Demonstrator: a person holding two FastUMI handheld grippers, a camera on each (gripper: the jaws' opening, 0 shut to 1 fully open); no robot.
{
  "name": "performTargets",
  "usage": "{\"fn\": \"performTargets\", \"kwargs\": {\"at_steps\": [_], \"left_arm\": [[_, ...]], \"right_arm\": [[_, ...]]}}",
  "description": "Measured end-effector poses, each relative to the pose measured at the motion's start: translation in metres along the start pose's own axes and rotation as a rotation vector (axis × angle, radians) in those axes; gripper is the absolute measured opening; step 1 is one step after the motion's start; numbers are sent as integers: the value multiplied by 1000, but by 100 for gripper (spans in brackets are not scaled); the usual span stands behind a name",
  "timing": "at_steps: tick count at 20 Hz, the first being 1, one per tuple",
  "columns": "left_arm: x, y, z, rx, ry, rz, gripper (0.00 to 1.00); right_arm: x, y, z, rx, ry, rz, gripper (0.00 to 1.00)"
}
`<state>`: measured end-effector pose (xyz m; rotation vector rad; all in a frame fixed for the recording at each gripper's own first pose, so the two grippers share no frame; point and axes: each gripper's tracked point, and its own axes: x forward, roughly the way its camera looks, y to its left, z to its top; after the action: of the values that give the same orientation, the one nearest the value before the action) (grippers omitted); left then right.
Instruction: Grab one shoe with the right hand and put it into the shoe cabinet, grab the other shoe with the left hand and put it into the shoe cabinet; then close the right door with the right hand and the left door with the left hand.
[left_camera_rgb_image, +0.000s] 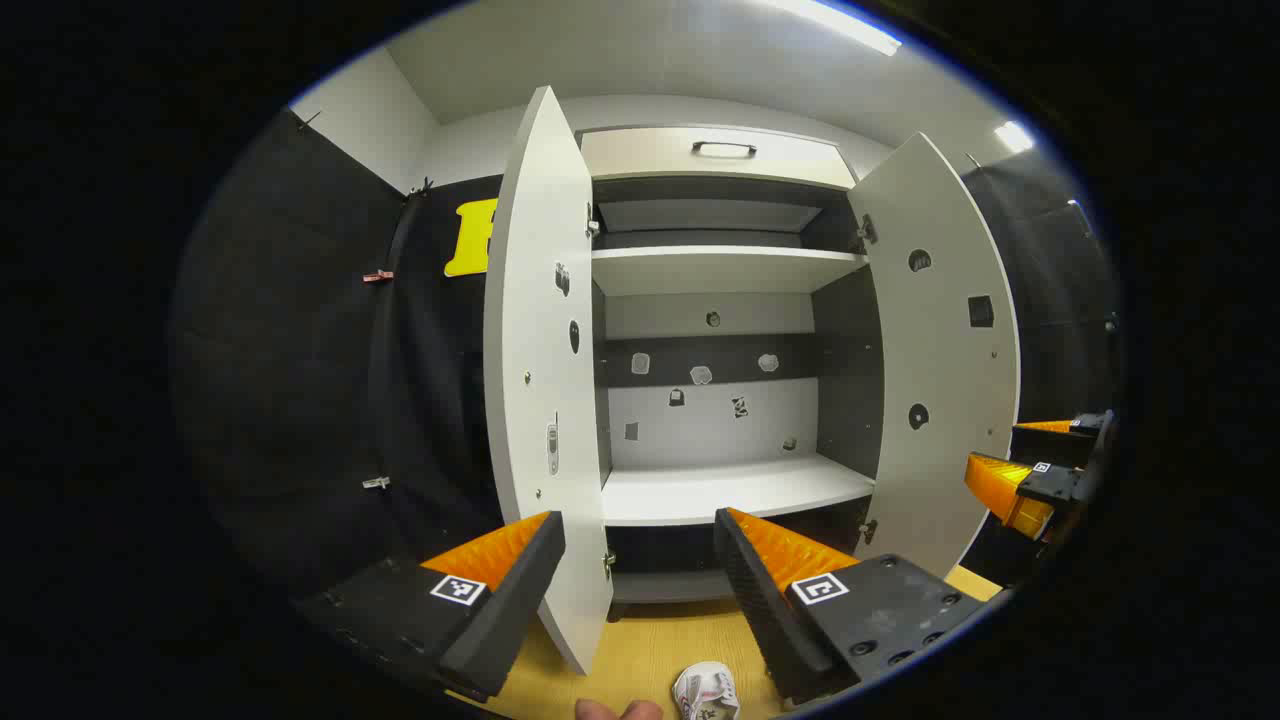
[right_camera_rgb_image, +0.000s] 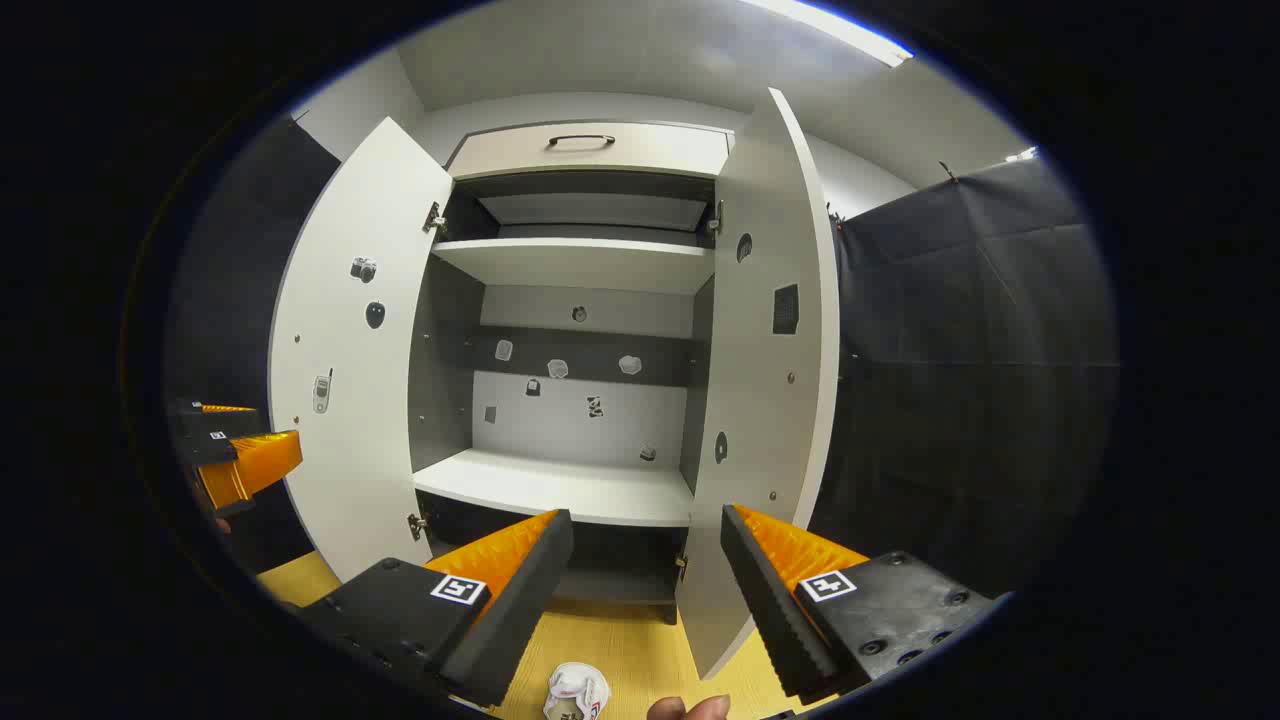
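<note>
A white shoe (left_camera_rgb_image: 706, 690) lies on the wood floor (left_camera_rgb_image: 640, 650) at 6 o'clock in the left gripper view, cut off by the rim; the right gripper view shows a white shoe (right_camera_rgb_image: 576, 692) likewise clipped at 6 o'clock. Beyond stands the shoe cabinet (left_camera_rgb_image: 720, 330), its left door (left_camera_rgb_image: 540, 380) and right door (left_camera_rgb_image: 940, 350) swung wide, the lower shelf (left_camera_rgb_image: 730, 488) bare. The left hand-held gripper (left_camera_rgb_image: 640, 580) and right hand-held gripper (right_camera_rgb_image: 645, 585) both have fingers apart, holding nothing. Sticker details inside are too small to make out.
</note>
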<state>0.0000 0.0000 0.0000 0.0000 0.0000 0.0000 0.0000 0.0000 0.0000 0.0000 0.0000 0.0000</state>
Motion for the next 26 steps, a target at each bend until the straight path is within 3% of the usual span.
{"fn": "performTargets", "kwargs": {"at_steps": [19,26], "left_arm": [[1,4,-1,-11,-8,15,95],[0,8,-8,-23,-15,33,95]], "right_arm": [[3,5,-11,32,43,13,98],[-12,37,-69,73,166,84,98]]}}
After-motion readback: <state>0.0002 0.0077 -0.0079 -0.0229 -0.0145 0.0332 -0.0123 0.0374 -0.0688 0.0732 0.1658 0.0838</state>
